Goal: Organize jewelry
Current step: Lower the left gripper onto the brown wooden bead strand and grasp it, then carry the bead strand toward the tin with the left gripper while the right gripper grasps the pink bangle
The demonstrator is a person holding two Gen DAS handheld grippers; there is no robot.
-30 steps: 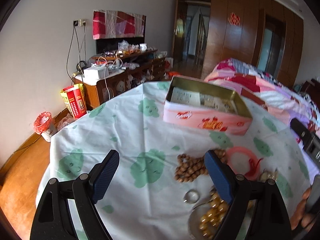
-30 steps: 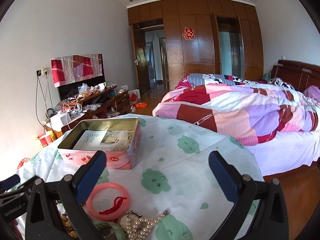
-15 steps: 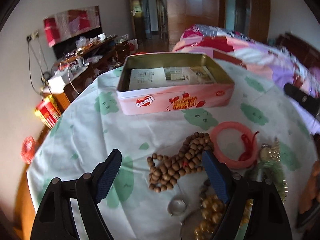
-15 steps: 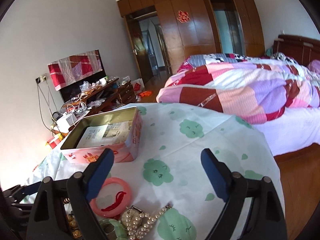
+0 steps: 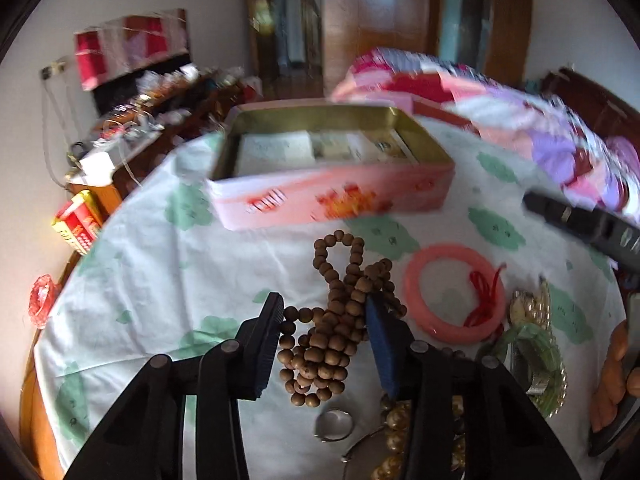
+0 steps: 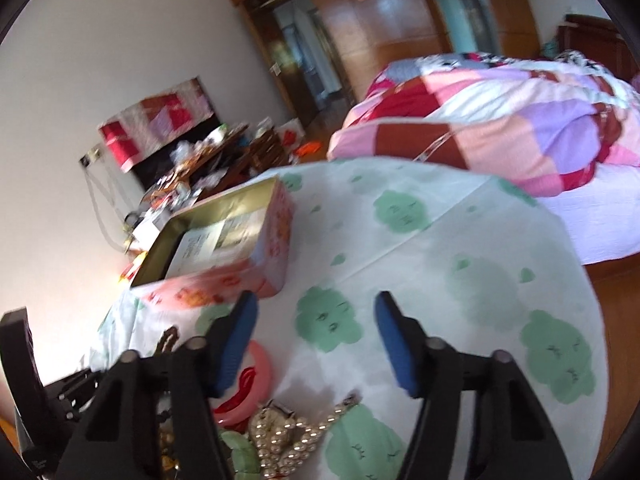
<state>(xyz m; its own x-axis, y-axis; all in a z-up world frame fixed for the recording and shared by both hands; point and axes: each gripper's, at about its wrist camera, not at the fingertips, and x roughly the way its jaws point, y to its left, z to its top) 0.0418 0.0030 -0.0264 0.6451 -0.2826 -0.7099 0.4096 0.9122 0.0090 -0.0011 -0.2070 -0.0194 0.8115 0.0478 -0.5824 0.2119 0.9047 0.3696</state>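
A brown wooden bead strand [image 5: 336, 320] lies heaped on the tablecloth. My left gripper [image 5: 324, 320] is open, with its jaws on either side of the heap and narrowed toward it. A pink bangle with red cord [image 5: 454, 298] lies to the right, also in the right wrist view [image 6: 250, 384]. A pearl piece [image 6: 288, 440], a green bangle [image 5: 532, 352], a silver ring [image 5: 334, 424] and golden beads [image 5: 396, 440] lie near. The open pink tin [image 5: 332, 196] stands behind. My right gripper [image 6: 316, 336] is open and empty over bare cloth.
The round table [image 6: 460, 240] has a white cloth with green prints. A bed with a patchwork quilt [image 6: 500, 112] stands to the right. A cluttered wooden cabinet [image 5: 152, 112] stands by the far wall. A red box [image 5: 76, 224] and a bin are on the floor at left.
My left gripper has moved forward and down over the brown beads and its jaws have narrowed around them. My right gripper has tilted, dropped lower and narrowed somewhat.
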